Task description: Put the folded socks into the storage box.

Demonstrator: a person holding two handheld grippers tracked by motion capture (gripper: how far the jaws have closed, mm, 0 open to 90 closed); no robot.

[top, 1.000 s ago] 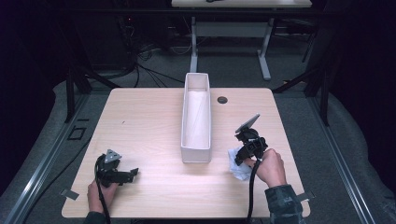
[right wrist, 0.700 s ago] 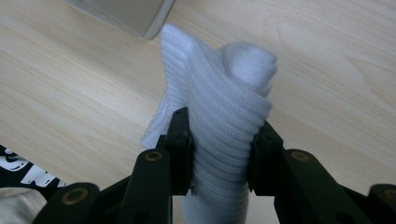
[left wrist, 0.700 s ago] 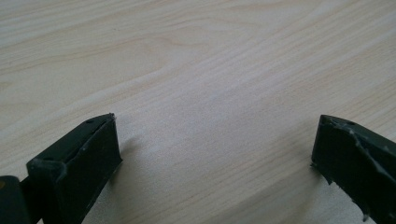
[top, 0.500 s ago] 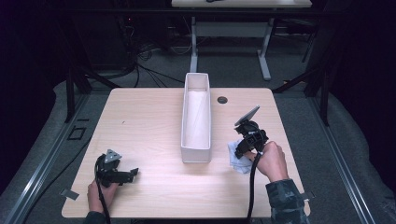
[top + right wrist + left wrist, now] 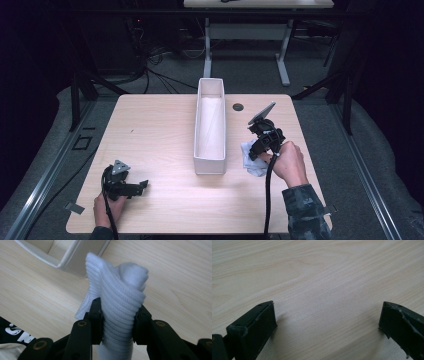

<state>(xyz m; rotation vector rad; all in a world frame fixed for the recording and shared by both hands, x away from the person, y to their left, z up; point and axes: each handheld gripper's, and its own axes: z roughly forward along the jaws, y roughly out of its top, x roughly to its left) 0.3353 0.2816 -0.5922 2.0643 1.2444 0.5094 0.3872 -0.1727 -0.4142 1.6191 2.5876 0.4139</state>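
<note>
R gripper (image 5: 117,322) jaws clamp white sock (image 5: 120,290) beside bin (image 5: 210,125).

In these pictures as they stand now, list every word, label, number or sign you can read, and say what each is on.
White lettering on a black surface, lower left corner of the right gripper view: cut off and too partial to read.
White knitted cloth, white box, table: no writing to be seen.

A pale wooden surface (image 5: 160,130) carries a long white open box (image 5: 210,125) at its centre, running twelve to six, with a small dark round hole (image 5: 238,107) at one o'clock.
</note>
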